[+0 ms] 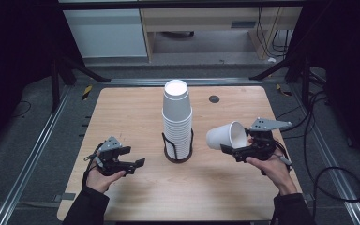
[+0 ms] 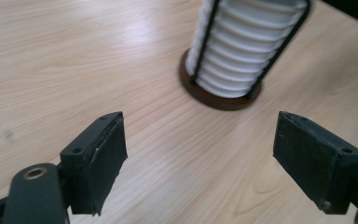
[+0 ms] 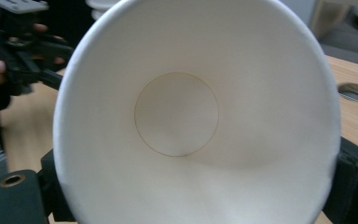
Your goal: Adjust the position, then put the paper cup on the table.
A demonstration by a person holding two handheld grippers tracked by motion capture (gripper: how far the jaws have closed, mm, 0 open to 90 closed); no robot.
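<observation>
White cup (image 1: 225, 136) sideways between right gripper (image 1: 236, 149) jaws, mouth facing camera

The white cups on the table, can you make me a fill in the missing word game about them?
1. The right gripper holds one white paper ____.
2. The tall stack of cups stands in a black wire ____ on a round base.
3. The left gripper has its jaws ____, with nothing between them.
4. The held cup is ____ inside.

Missing words: cup; holder; open; empty
</observation>
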